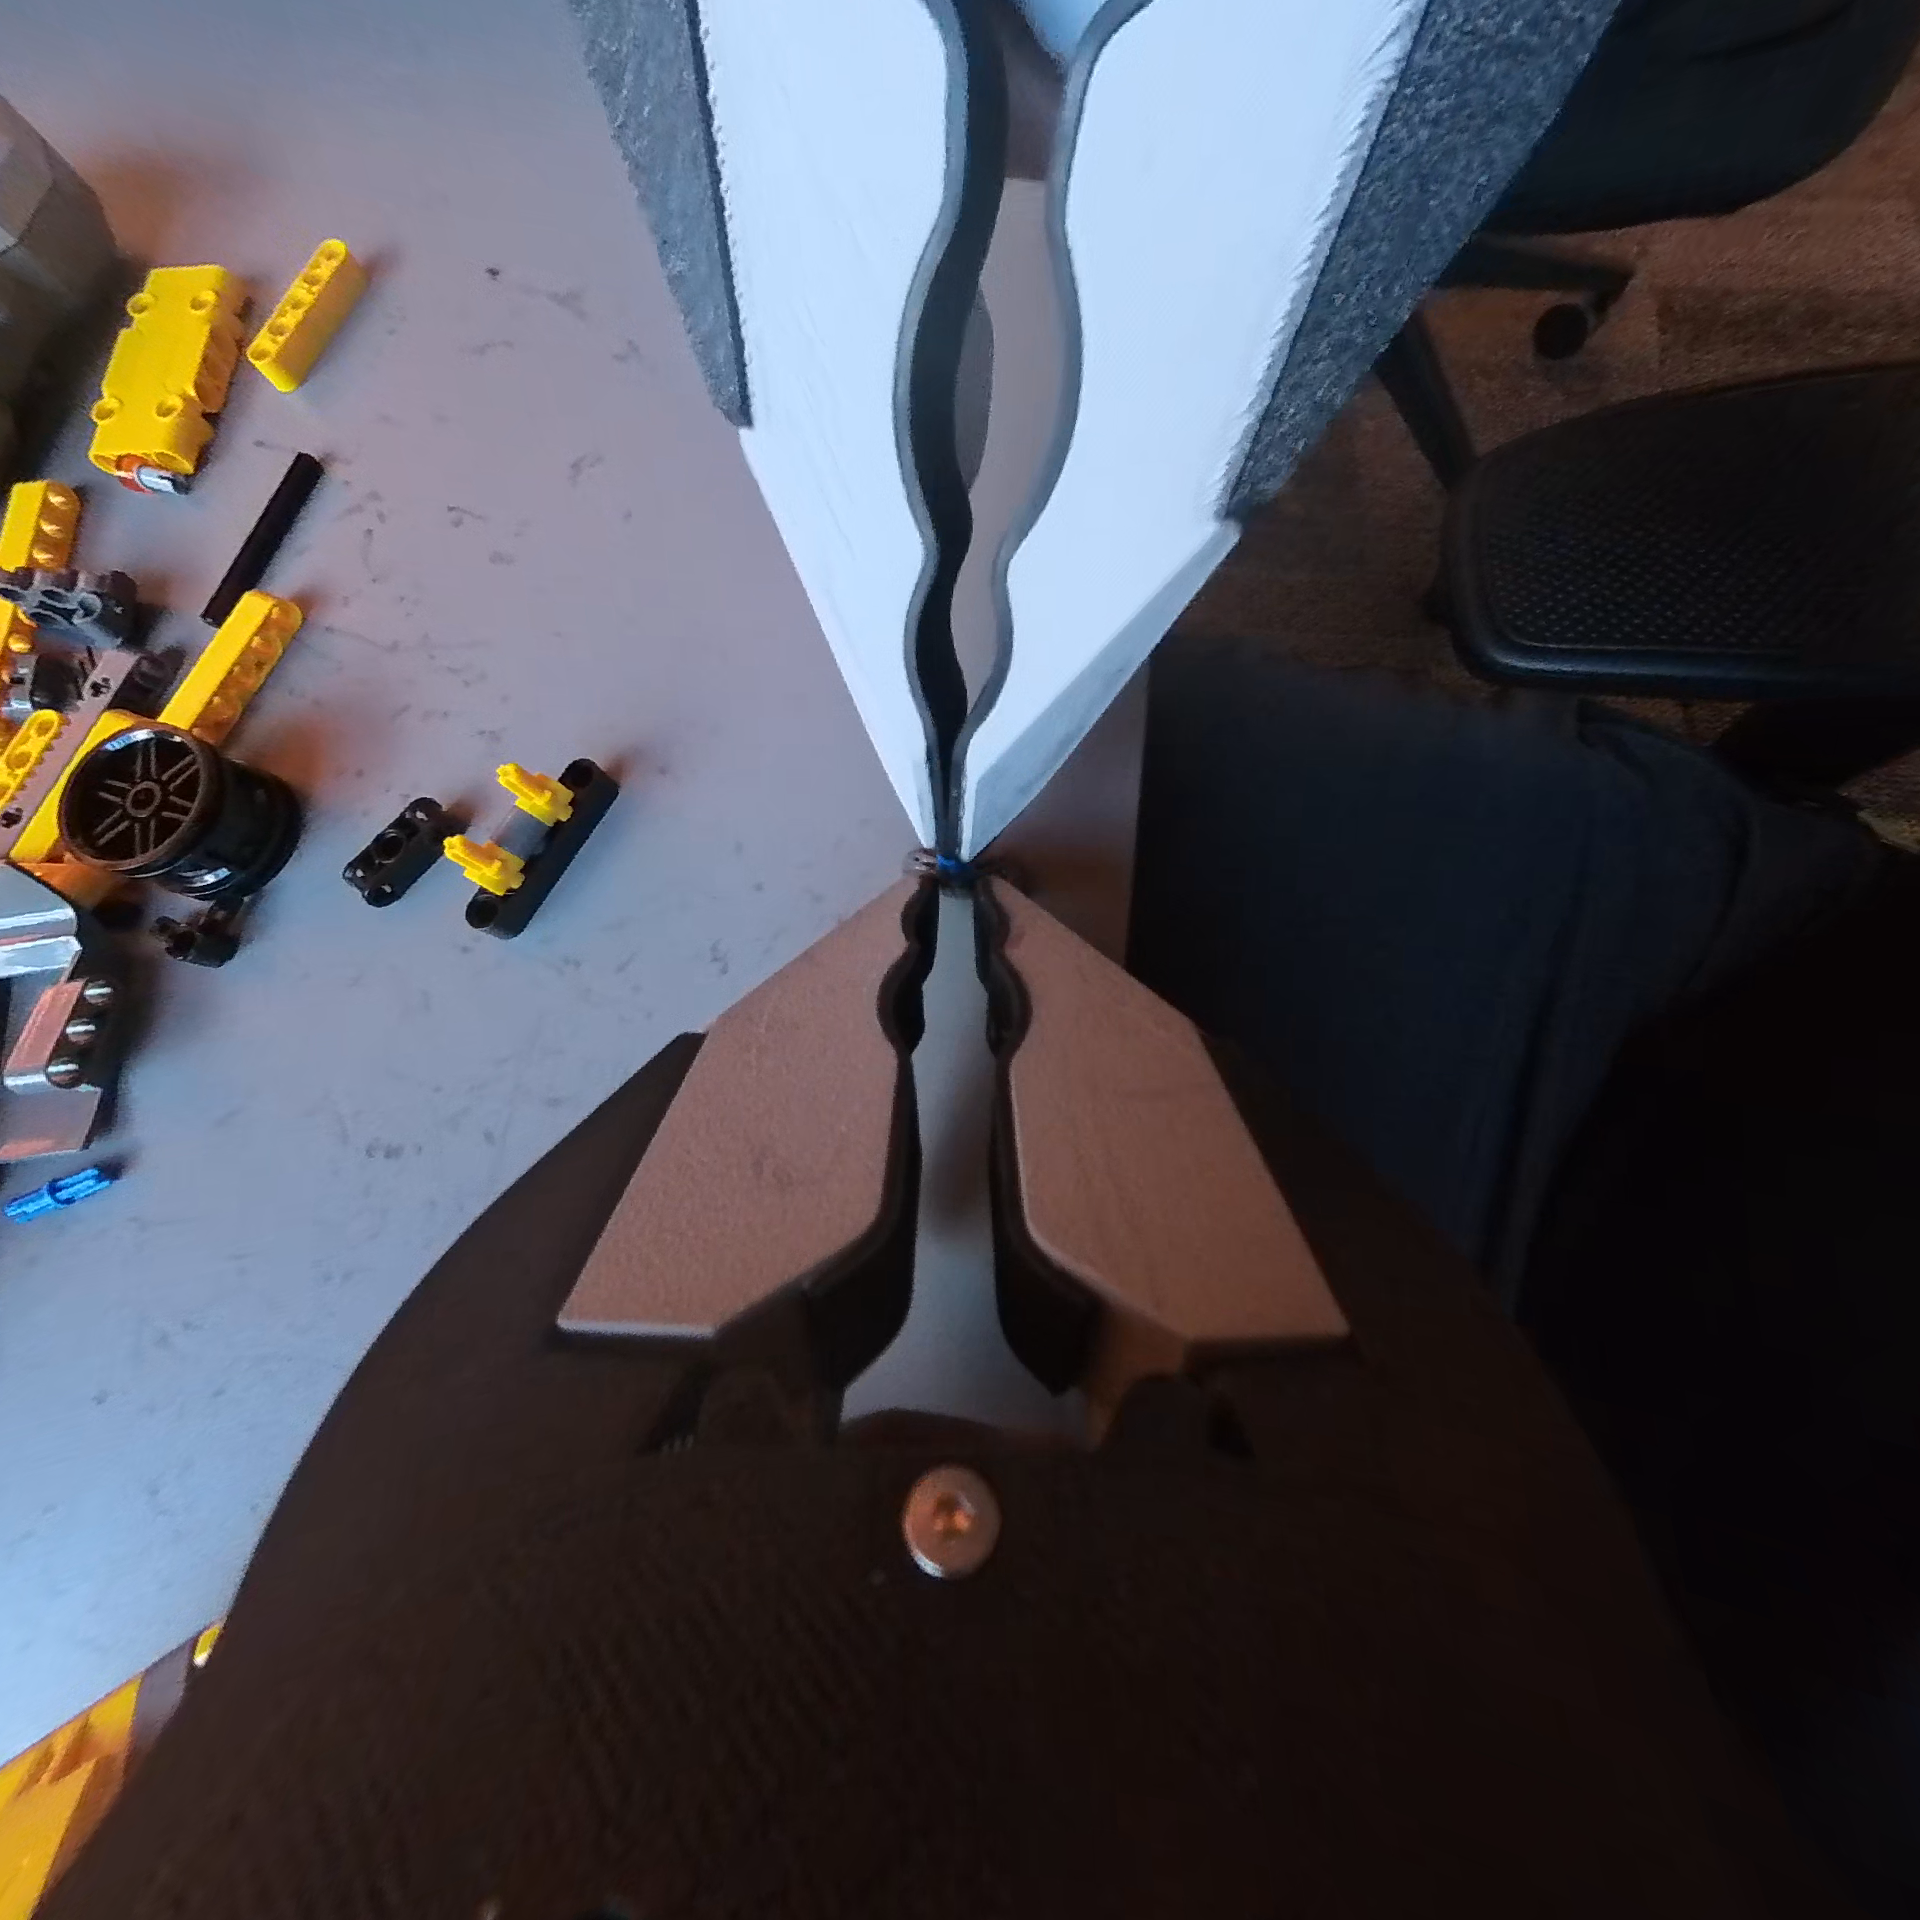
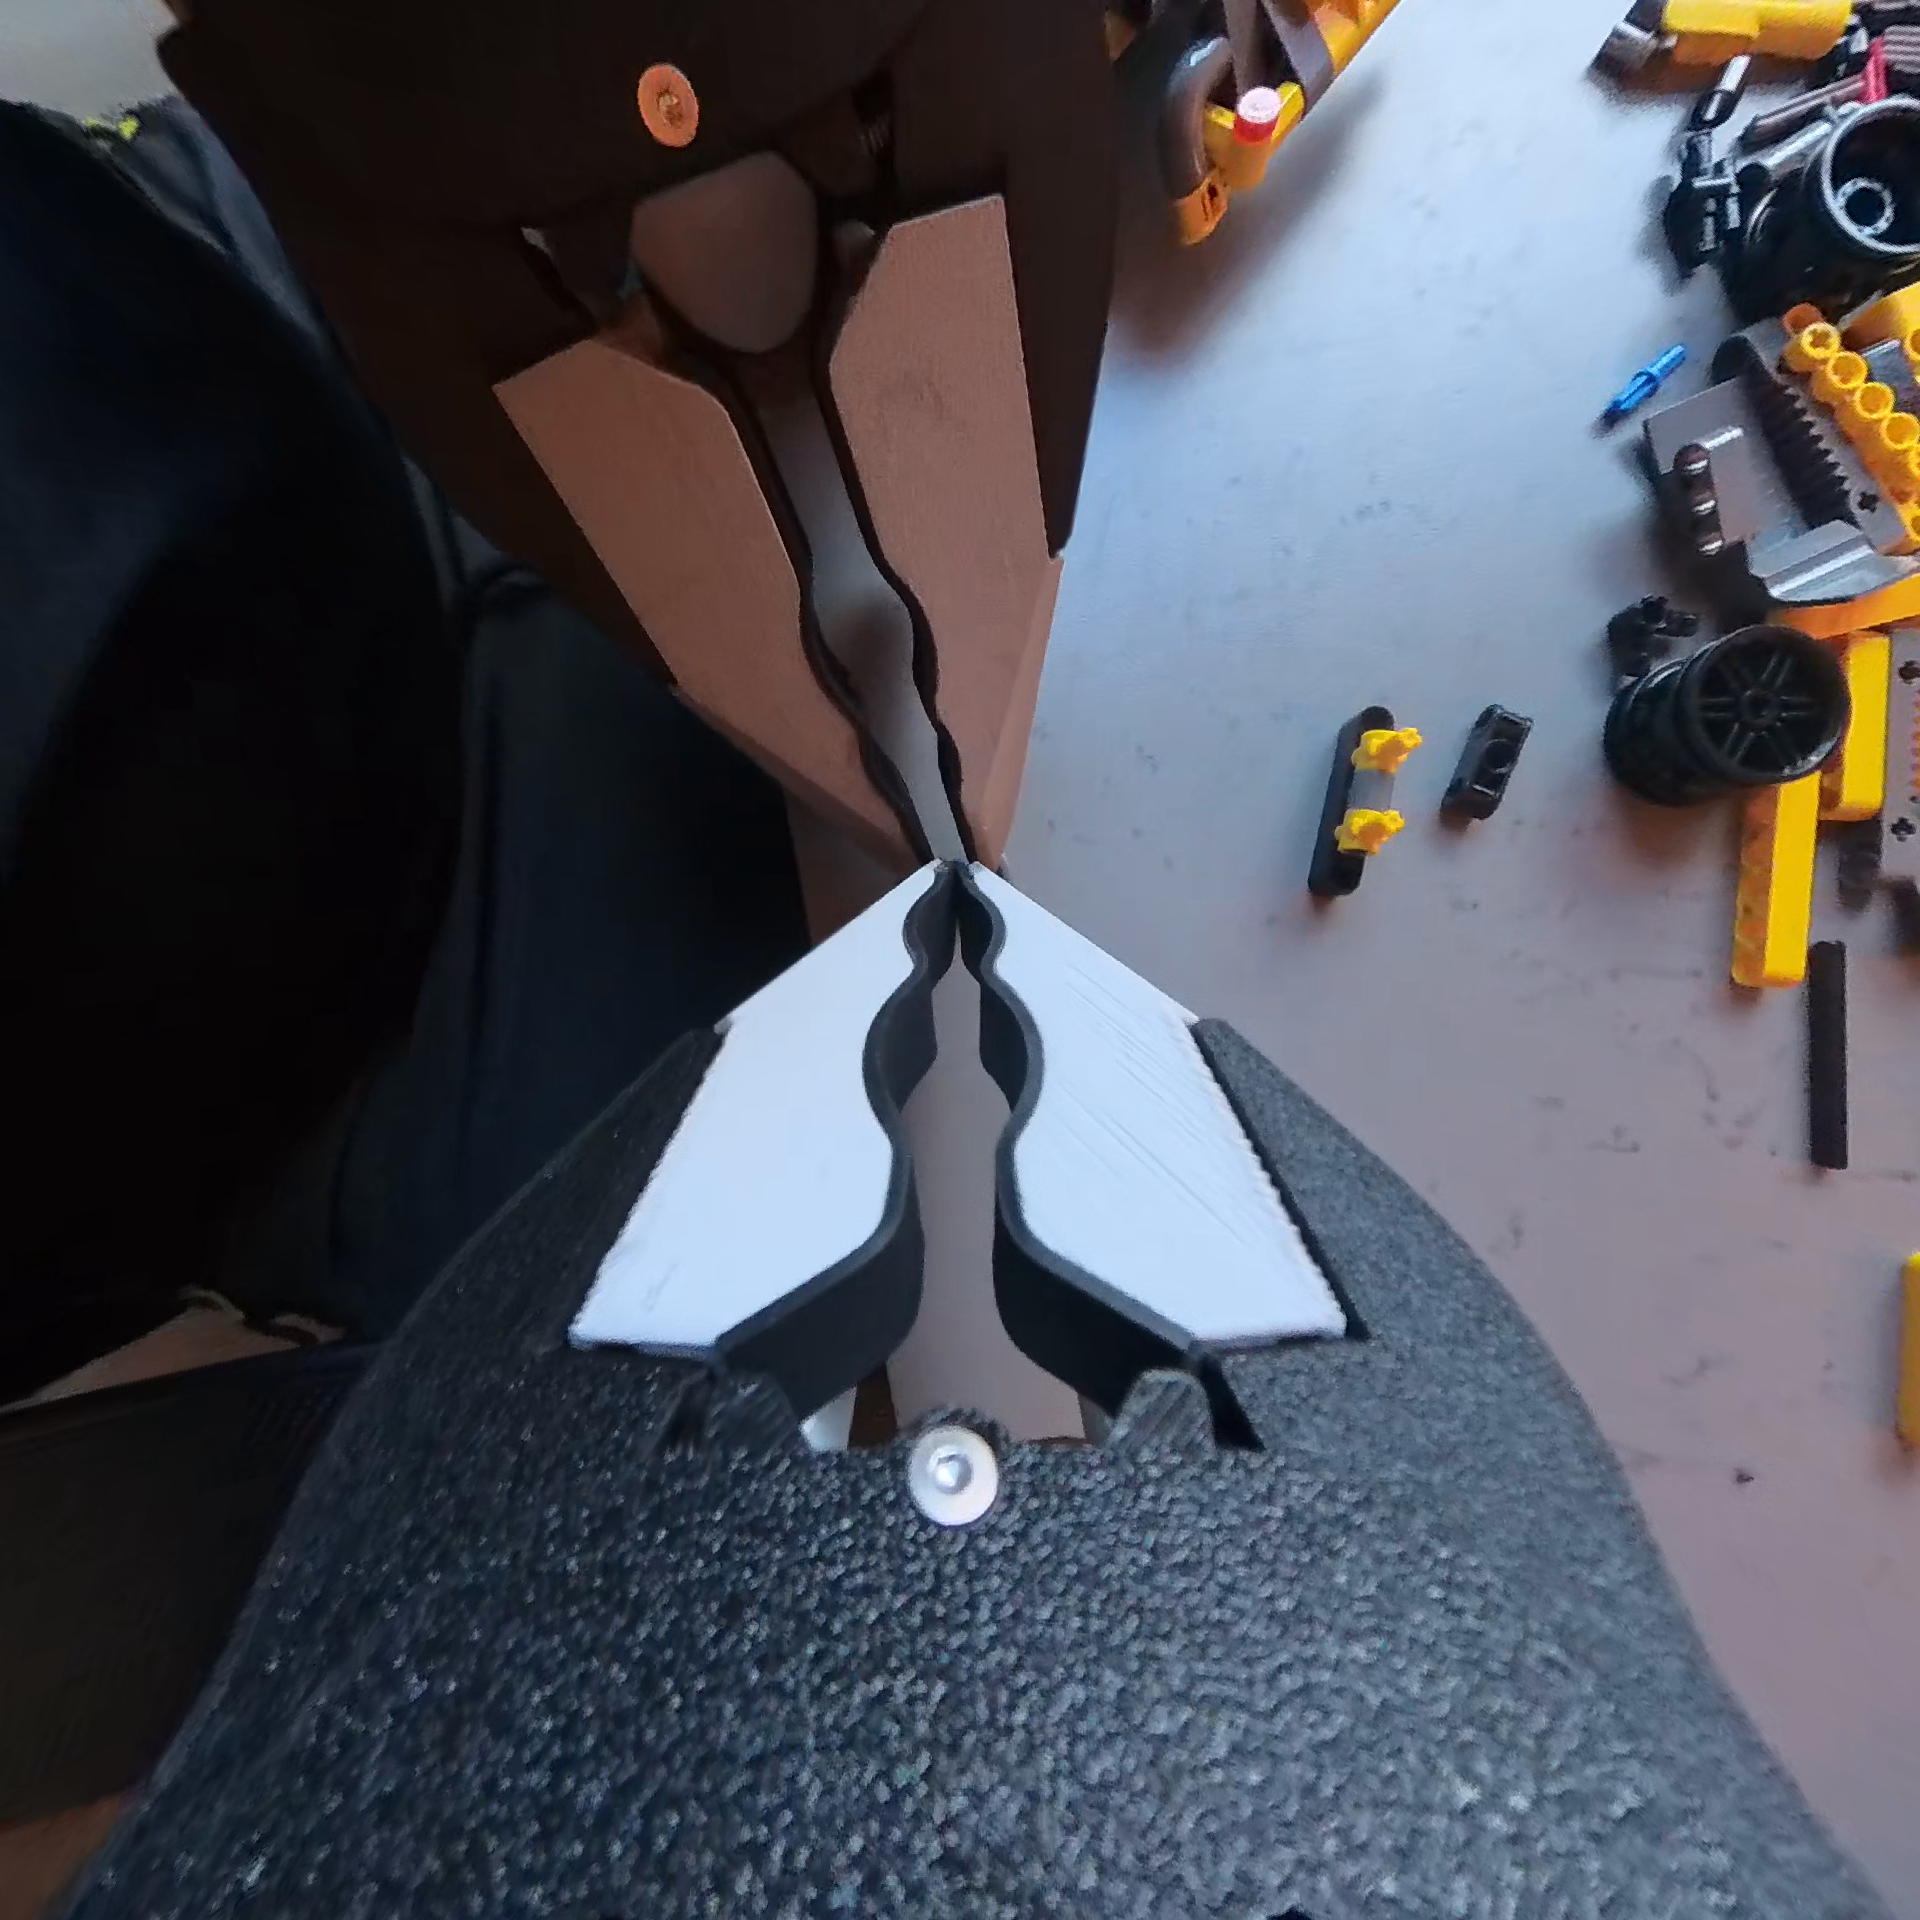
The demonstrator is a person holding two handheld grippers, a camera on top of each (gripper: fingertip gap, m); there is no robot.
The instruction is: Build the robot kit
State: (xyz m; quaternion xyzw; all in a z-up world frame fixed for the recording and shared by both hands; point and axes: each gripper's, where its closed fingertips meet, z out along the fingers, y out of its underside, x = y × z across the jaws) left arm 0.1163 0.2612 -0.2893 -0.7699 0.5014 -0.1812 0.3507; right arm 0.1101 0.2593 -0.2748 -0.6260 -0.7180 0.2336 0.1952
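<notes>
A grey table (image 1: 436,1091) scuffed with dark marks carries a spread of toy building parts, its edge running beside a person's dark-clothed leg (image 1: 1455,935) and a black office chair (image 1: 1683,551) on brown carpet; above that edge two hand-held tools meet tip to tip, the left tool (image 1: 948,899) with brown fingers on a black carbon-patterned body, the right tool (image 2: 954,873) with white fingers on a rough grey-black body; each is drawn in narrow at the tips, and a tiny piece with a blue band and a grey ring (image 1: 940,864) sits pinched right where the four tips come together, though which tool actually grips it cannot be told, the piece being too small and partly hidden; out on the table, well apart from the tools, lies a yellow and grey part-built model (image 2: 1808,468) with a toothed rack; next to it a black spoked wheel (image 1: 140,800) rests on its side against a long yellow beam (image 1: 234,665); beyond it a yellow block with holes (image 1: 171,364) and a short yellow beam (image 1: 309,312) lie side by side; a thin black axle (image 1: 262,538) lies between the beams; nearest the tools sit a black beam with two yellow pins (image 1: 530,847) and, just beside it, a small black connector (image 1: 393,852); a loose blue pin (image 1: 62,1195) lies by the model's grey end.
</notes>
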